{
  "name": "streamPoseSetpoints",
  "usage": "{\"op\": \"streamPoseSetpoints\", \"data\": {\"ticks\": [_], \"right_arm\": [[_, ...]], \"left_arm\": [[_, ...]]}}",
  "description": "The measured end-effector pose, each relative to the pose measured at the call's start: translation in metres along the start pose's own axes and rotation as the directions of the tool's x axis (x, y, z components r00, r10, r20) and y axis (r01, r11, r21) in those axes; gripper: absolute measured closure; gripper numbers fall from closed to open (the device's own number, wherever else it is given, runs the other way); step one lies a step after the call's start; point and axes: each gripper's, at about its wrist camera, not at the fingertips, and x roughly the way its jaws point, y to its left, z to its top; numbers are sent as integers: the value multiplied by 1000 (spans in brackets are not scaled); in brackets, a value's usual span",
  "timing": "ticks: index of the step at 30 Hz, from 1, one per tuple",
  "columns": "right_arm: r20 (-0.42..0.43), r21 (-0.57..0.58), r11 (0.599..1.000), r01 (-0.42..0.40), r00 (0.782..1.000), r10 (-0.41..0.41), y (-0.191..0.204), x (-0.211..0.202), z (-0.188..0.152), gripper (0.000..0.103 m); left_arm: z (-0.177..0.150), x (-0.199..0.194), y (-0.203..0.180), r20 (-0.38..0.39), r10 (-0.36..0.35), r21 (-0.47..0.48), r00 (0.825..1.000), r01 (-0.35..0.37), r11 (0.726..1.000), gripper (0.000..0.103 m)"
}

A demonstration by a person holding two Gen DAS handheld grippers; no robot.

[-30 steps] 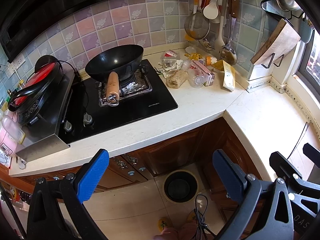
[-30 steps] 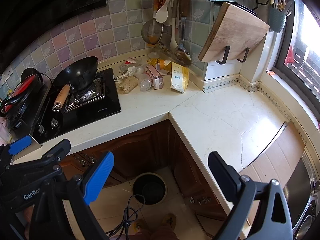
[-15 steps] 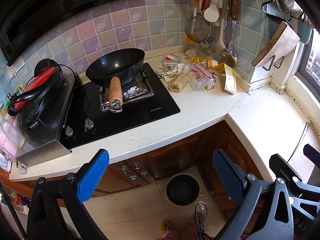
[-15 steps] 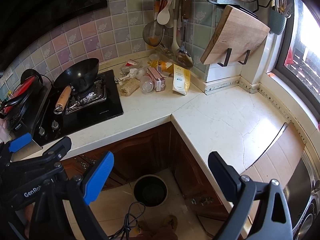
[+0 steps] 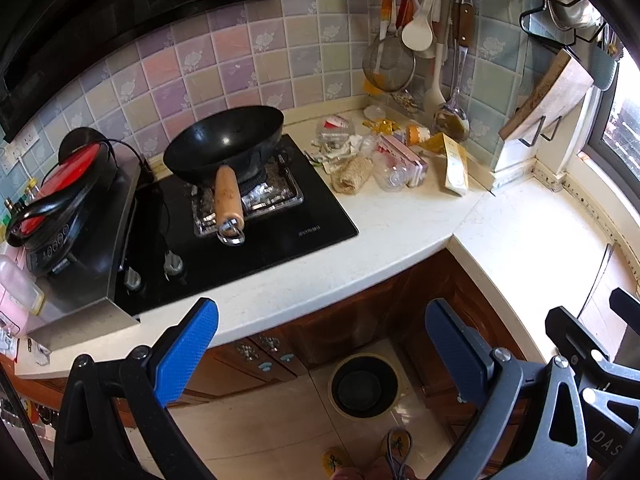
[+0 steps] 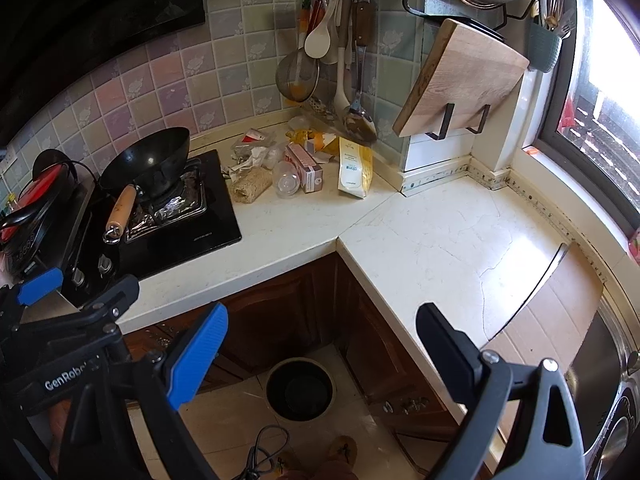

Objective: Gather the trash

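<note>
Both grippers hang released over the floor in front of the corner cabinets, nothing between the fingers: the left gripper (image 5: 322, 344) and the right gripper (image 6: 322, 344) each show blue pads spread wide. The trash pile (image 5: 384, 156) lies on the counter (image 5: 400, 224) at 12 o'clock from the left gripper, in the back corner just right of the black stove (image 5: 256, 236); it includes crumpled wrappers (image 6: 252, 156), a fibrous scrub-like lump (image 6: 251, 186), a clear plastic bottle (image 6: 287, 184) on its side, a pink box (image 6: 306, 166) and a yellow-and-white pouch (image 6: 354, 168). A wok (image 5: 226, 146) sits on the burner at 11 o'clock. On the floor below, at 6 o'clock of the pile, stands a round dark bin (image 6: 300, 388), between the right gripper's fingers in its view
</note>
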Motion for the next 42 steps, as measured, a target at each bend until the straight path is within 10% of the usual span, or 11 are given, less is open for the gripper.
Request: {"op": "streamPoseSetpoints", "data": {"ticks": [17,25,42], "right_arm": [[22,32,999,-8,1000,8,-9,0,30,7],[22,35,999,14,1000,-15,-36,37,71,12],[-76,-75,997,-21,997,15,-57,235,175,18]], "left_arm": [[44,5,-3,40,-80,25,996,79,997,2],[86,44,-9,-8,-227,-66,974,227,972,2],[168,216,-67,-162,-79,-107,984,63,992,1]]}}
